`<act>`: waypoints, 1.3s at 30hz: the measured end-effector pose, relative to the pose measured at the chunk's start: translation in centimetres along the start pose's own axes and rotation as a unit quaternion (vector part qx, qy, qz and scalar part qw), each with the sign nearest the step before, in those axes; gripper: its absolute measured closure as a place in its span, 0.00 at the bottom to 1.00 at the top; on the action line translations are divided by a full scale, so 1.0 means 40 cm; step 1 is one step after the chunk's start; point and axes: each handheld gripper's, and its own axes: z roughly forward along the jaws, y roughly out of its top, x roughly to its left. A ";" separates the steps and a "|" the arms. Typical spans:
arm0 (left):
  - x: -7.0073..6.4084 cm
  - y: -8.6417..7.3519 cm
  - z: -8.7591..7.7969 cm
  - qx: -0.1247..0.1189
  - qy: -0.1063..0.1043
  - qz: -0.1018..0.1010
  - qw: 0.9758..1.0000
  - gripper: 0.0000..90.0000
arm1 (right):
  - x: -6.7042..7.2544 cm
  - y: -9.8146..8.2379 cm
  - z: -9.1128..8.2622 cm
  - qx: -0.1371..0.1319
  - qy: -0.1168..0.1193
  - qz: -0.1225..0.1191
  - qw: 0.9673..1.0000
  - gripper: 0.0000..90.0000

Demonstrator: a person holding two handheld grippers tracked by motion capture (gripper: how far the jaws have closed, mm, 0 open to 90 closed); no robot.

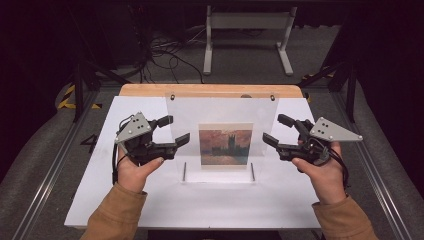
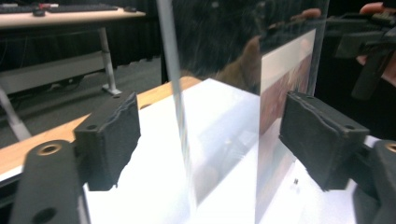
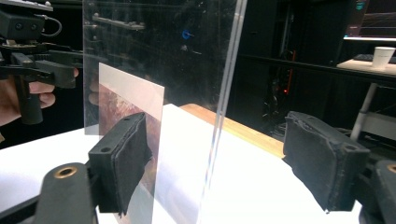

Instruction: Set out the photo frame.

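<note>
A clear acrylic panel [image 1: 220,112] stands upright on the white board [image 1: 150,200]. A reddish painting print [image 1: 225,147] sits low in its middle. My left gripper [image 1: 176,130] is open at the panel's left edge. In the left gripper view the panel's edge [image 2: 180,116] runs between the two pads [image 2: 112,140] with a gap on each side, and the print [image 2: 285,88] lies beyond. My right gripper [image 1: 275,129] is open at the panel's right edge. In the right gripper view that edge [image 3: 224,102] stands between its spread pads [image 3: 322,158], untouched.
Two thin metal pegs [image 1: 184,171] [image 1: 252,171] stand at the panel's foot. The wooden table edge [image 1: 210,90] runs behind the board. Farther back are a grey desk frame [image 1: 247,35] and floor cables [image 1: 165,50]. A white cup [image 3: 384,57] sits on a distant desk.
</note>
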 end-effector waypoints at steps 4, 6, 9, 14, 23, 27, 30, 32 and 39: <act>-0.004 -0.017 -0.034 0.015 0.011 0.004 1.000 0.19 | 0.000 0.002 -0.028 0.008 -0.004 -0.003 1.000 0.24; -0.005 -0.024 -0.049 0.022 0.015 0.006 1.000 0.19 | -0.001 0.001 -0.043 0.012 -0.006 -0.005 1.000 0.24; -0.004 -0.036 -0.073 0.030 0.020 0.009 0.999 0.19 | -0.006 -0.002 -0.074 0.018 -0.014 -0.004 1.000 0.24; -0.002 -0.060 -0.105 0.047 0.033 0.011 0.998 0.19 | -0.015 -0.015 -0.117 0.029 -0.026 0.002 0.999 0.23; 0.024 -0.133 -0.158 0.064 0.050 -0.004 0.997 0.18 | -0.037 -0.067 -0.182 0.071 -0.061 0.008 0.996 0.20; 0.044 -0.180 -0.174 0.062 0.051 -0.026 0.996 0.18 | -0.040 -0.092 -0.197 0.094 -0.073 0.004 0.993 0.19; 0.051 -0.216 -0.181 0.057 0.054 -0.035 0.996 0.18 | -0.042 -0.112 -0.200 0.101 -0.075 0.010 0.992 0.18; 0.050 -0.239 -0.184 0.057 0.057 -0.033 0.996 0.18 | -0.043 -0.131 -0.199 0.106 -0.076 0.016 0.991 0.17; 0.053 -0.298 -0.179 0.083 0.060 -0.046 0.994 0.18 | -0.044 -0.195 -0.189 0.125 -0.076 0.032 0.989 0.14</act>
